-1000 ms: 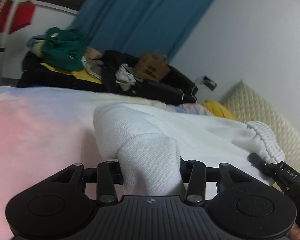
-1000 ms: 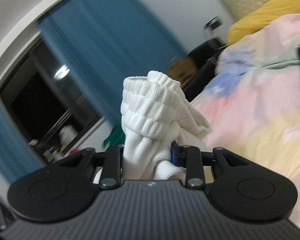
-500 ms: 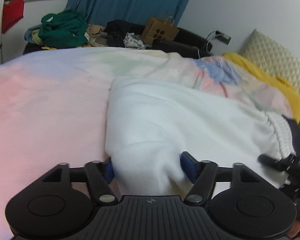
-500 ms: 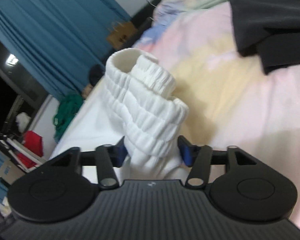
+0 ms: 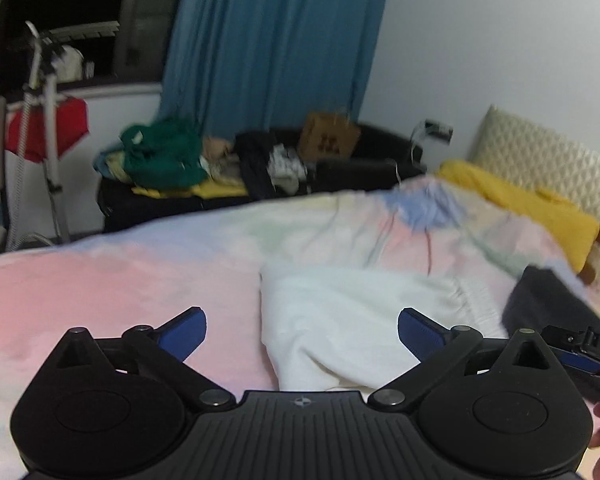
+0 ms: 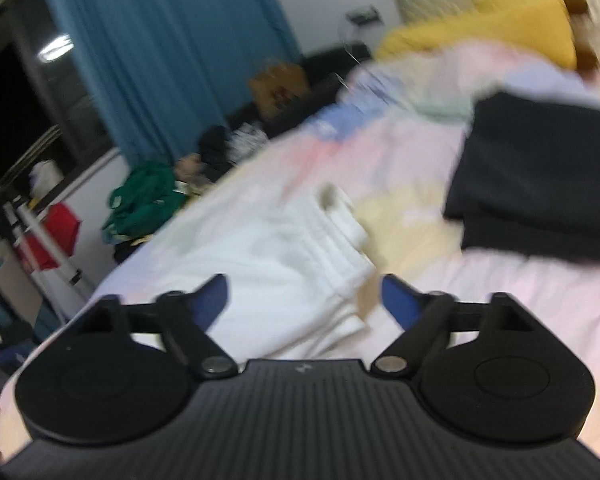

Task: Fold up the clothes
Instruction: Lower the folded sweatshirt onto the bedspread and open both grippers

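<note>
The white garment [image 5: 340, 320] lies folded on the pastel duvet [image 5: 120, 280], its ribbed waistband [image 6: 340, 248] toward the dark clothes [image 6: 540, 184] stacked nearby. The left gripper [image 5: 302, 334] hangs above the garment, jaws opening wide and gripping nothing. The right gripper [image 6: 304, 300] does likewise over the waistband end, its blue pads [image 6: 396, 296] clear of the cloth. Beyond the bed hangs a blue curtain [image 5: 272, 60].

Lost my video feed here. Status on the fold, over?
Left tongs and right tongs opening, nothing gripped. White garment lying folded on bedspread. Dark folded clothes alongside, clear of it.
</note>
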A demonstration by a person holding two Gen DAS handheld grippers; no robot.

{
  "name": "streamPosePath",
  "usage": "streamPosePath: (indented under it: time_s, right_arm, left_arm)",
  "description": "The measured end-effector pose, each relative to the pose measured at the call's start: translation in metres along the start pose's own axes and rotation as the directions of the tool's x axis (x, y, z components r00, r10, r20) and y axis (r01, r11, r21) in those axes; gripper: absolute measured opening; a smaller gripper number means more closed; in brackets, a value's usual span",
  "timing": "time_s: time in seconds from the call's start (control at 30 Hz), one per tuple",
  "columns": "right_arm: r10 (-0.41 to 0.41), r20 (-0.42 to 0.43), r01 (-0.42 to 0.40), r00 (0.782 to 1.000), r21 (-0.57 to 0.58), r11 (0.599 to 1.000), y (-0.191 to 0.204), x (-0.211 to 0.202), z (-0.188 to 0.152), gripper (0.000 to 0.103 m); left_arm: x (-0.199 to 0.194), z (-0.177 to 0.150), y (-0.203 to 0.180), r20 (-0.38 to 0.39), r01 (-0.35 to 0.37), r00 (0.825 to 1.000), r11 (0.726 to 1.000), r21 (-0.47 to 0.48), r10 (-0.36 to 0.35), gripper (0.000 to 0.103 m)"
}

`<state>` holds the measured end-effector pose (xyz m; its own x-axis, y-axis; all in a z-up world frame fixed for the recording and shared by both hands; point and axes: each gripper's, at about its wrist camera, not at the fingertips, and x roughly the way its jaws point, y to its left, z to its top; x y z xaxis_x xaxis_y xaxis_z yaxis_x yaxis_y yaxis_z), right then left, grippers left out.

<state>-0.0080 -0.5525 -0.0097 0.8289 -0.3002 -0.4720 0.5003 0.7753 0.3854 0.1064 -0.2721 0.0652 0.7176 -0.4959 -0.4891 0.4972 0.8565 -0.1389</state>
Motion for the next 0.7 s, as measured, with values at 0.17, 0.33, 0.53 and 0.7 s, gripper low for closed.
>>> streamPosePath:
  time_s: [0.17,0.33,0.53,0.7]
  right_arm:
    - [0.074,0.103,-0.059,0.992,-0.147,0.987,0.031,-0.071,0.004,0.091]
    - [0.127,0.147,-0.094,0.981,-0.212,0.973,0.047,-0.128,-0.007,0.091]
    - [0.151,0.176,-0.105,0.973,-0.246,0.964,0.051,-0.162,-0.032,0.091]
    - [0.137,0.162,-0.087,0.977,-0.286,0.954,0.058,-0.163,-0.055,0.091]
  left_arm:
    - [-0.087,-0.003,-0.013,0.081,0.009,0.997,0.999,0.036,-0.012,0.103]
    - [-0.152,-0.024,-0.027,0.117,-0.002,0.993,0.995,0.099,-0.01,0.103]
    - [-0.195,-0.056,-0.046,0.127,-0.034,0.992,0.99,0.139,0.016,0.103]
    - [-0.208,-0.08,-0.058,0.149,-0.036,0.989,0.988,0.151,0.014,0.103]
